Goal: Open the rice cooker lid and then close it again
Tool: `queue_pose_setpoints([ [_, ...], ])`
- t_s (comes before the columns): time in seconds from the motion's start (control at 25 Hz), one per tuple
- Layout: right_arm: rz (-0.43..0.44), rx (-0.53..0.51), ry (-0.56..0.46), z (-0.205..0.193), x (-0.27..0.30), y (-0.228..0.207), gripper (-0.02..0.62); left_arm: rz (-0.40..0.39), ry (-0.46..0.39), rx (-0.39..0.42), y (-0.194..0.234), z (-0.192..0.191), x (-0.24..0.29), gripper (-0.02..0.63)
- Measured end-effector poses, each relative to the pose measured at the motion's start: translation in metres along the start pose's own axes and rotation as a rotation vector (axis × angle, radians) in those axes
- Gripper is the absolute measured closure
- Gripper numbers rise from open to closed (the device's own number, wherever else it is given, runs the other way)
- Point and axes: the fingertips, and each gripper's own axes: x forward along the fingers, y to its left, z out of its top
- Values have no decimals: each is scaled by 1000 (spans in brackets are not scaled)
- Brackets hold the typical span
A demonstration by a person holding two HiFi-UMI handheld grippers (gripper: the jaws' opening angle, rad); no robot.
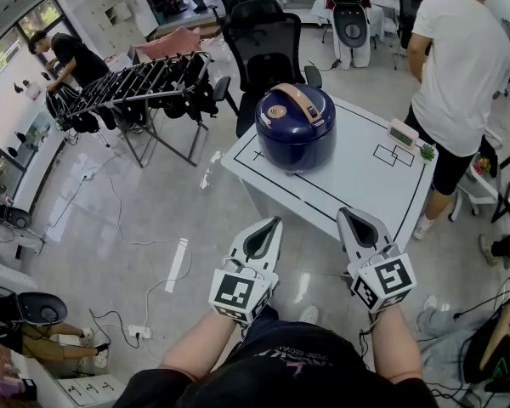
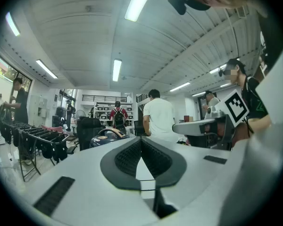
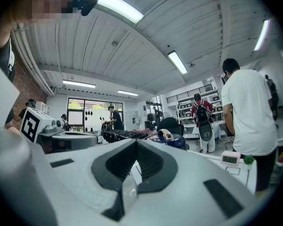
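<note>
Two tongs, both clenched w/ nothing between the jaws: I'm holding the left tongs [image 1: 276, 223] and right tongs [image 1: 345, 214] level and side by side, tips pointing at the near edge of the white table [image 1: 357, 189]. The blue rice cooker [image 1: 295, 126] is sitting on the table's far left part, lid down, tan handle [image 1: 293, 100] lying across the top, well apart from both tips. A person in a white shirt [image 1: 459, 58] is standing at the table's right end. A black chair [image 1: 263, 32] is standing behind the cooker, and a drying rack [image 1: 144, 83] is off to the left.
</note>
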Motion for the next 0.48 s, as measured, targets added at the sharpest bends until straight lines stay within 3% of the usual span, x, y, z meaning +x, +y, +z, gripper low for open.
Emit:
queue_pose_setpoints([
  [0.48, 2, 22, -7, 1, 2, 2, 595, 0, 8, -13, 2, 0, -1, 603],
])
